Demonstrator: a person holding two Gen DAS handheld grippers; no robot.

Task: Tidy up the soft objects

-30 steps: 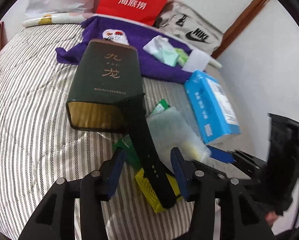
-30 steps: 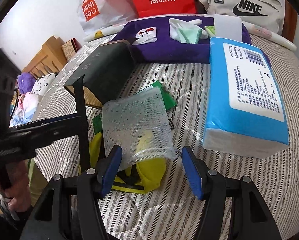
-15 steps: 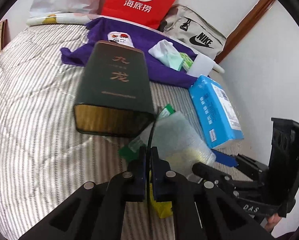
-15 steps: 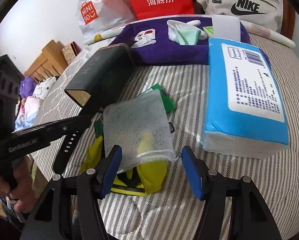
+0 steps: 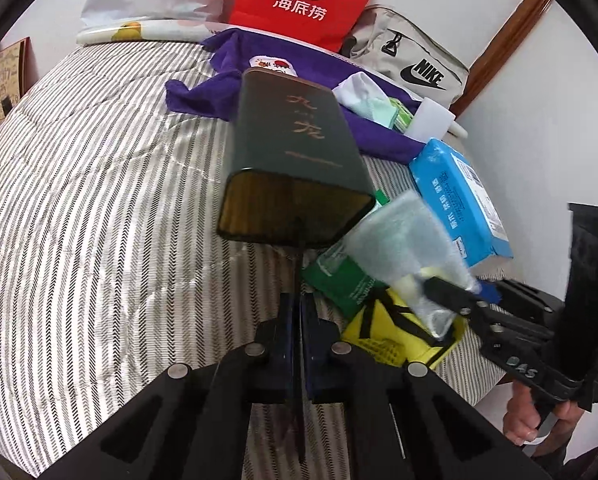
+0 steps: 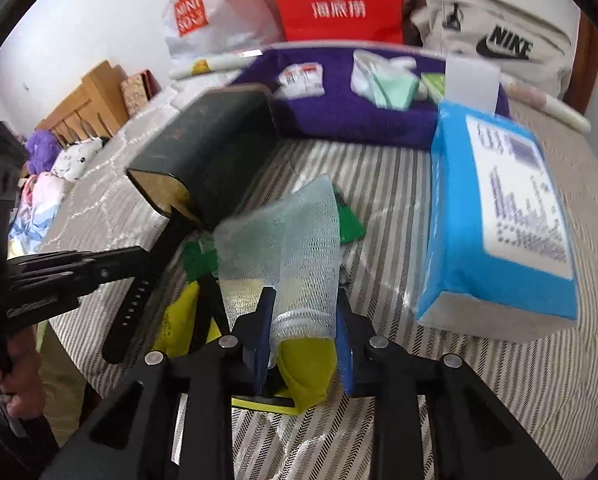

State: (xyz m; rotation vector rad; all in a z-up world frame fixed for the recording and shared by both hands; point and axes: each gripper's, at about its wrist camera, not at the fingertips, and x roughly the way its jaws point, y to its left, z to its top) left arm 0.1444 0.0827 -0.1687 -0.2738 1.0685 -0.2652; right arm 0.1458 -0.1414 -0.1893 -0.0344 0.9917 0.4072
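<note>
both pick-ups look made: the left gripper (image 5: 297, 312) is clamped flat on the black strap (image 6: 139, 284). the right gripper (image 6: 305, 332), jaws just closing, pinches the white mesh bag (image 6: 299, 248) lying over the yellow pouch (image 6: 303, 372) on the striped bed (image 5: 99, 200). next, i'd judge, each lifts clear without dragging the pouch.

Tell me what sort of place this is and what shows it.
Most likely a bedroom: the work surface is a bed with a striped quilt, a wooden bed frame with plush toys stands beyond, and shopping bags lean against the wall.
</note>
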